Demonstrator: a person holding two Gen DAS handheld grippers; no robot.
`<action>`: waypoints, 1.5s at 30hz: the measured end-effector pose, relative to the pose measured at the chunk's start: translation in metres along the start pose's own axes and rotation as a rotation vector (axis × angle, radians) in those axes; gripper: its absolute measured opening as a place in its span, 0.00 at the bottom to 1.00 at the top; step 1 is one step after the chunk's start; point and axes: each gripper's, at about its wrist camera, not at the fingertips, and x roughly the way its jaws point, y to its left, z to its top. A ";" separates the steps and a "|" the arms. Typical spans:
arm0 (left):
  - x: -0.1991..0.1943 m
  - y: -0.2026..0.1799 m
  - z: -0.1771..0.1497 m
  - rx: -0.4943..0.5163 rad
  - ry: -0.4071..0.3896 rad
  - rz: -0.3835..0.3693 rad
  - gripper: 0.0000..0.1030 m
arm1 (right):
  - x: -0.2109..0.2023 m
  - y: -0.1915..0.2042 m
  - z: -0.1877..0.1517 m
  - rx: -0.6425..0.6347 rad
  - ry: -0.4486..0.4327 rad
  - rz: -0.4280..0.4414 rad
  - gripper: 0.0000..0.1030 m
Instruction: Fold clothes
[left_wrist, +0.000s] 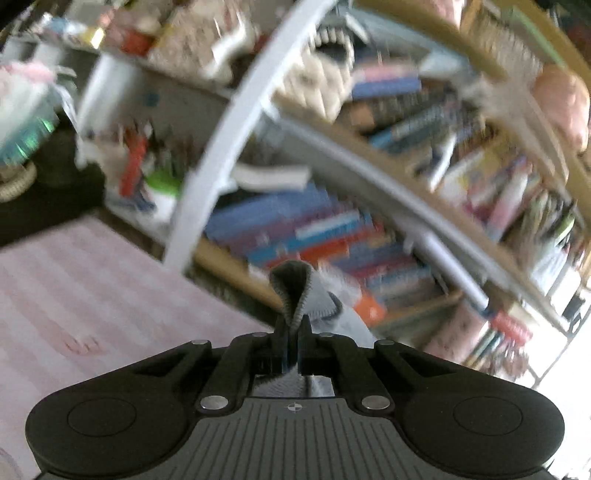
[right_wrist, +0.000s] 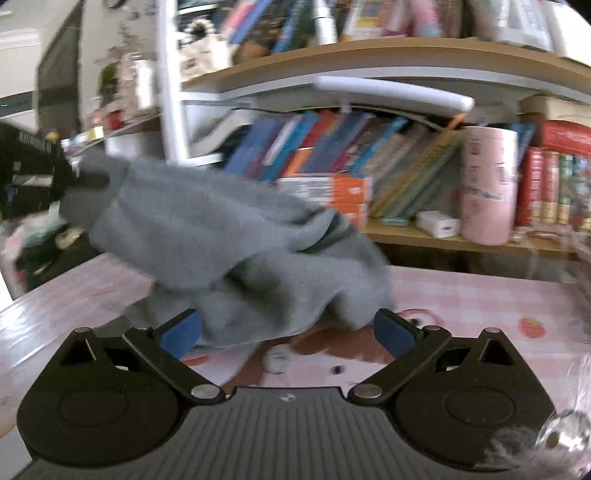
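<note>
While left claw (left_wrist: 291, 325) pinches grey garment (right_wrist: 229, 236), right claw (right_wrist: 288, 332) gapes beneath

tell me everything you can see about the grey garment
The grey garment looks like soft knit or fleece with darker ribbed trim. It is crumpled, not folded. The left gripper is shut on a ribbed edge, lifting one end, while the rest sags onto the pink table cover. The right gripper is open, its fingers at either side of the lower folds.

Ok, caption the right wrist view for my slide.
Open right gripper faces grey garment lifted over pink table.
</note>
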 end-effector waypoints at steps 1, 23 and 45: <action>-0.006 -0.002 0.005 0.006 -0.013 -0.003 0.03 | -0.001 0.003 0.000 -0.007 0.000 0.007 0.98; -0.001 -0.161 -0.105 0.462 0.251 -0.440 0.04 | -0.010 -0.069 0.007 0.182 -0.031 -0.057 1.00; 0.046 -0.072 -0.087 0.513 0.226 0.031 0.93 | -0.031 -0.106 0.004 0.306 -0.200 -0.341 0.91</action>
